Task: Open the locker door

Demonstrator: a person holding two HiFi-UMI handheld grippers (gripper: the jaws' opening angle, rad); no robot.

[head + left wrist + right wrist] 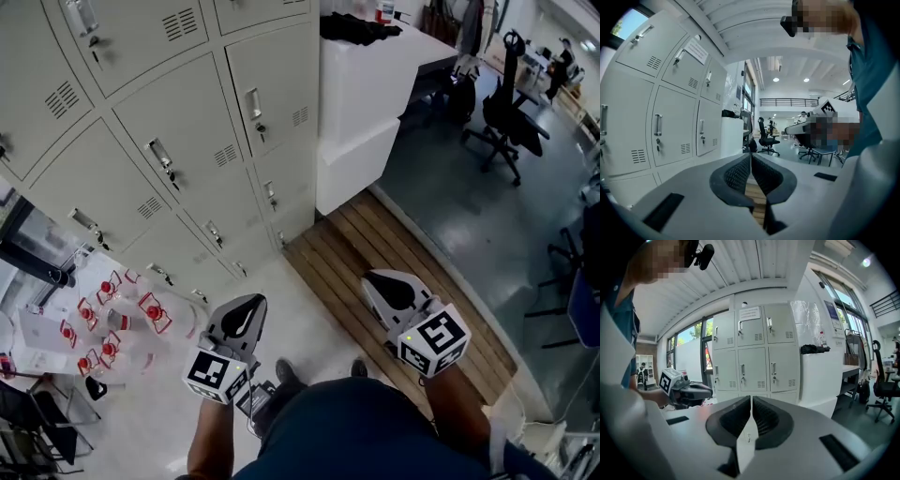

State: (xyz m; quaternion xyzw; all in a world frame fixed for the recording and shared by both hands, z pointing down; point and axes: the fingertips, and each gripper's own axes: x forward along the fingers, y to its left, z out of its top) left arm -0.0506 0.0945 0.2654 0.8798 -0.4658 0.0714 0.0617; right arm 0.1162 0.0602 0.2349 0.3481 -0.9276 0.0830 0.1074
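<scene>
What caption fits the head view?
Shut and empty, the left gripper and right gripper hang short of the closed lockers.

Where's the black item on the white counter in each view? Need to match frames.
Head view: black item at top centre, on the counter, right of the lockers.
Left gripper view: item left of centre, on the counter beyond the lockers.
Right gripper view: item right of centre, on the counter right of the lockers.
Shared landmark: the lockers.

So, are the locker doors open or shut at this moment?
Shut. All the locker doors in view lie flush with one another; none stands ajar or swung out in any of the three views.
</scene>
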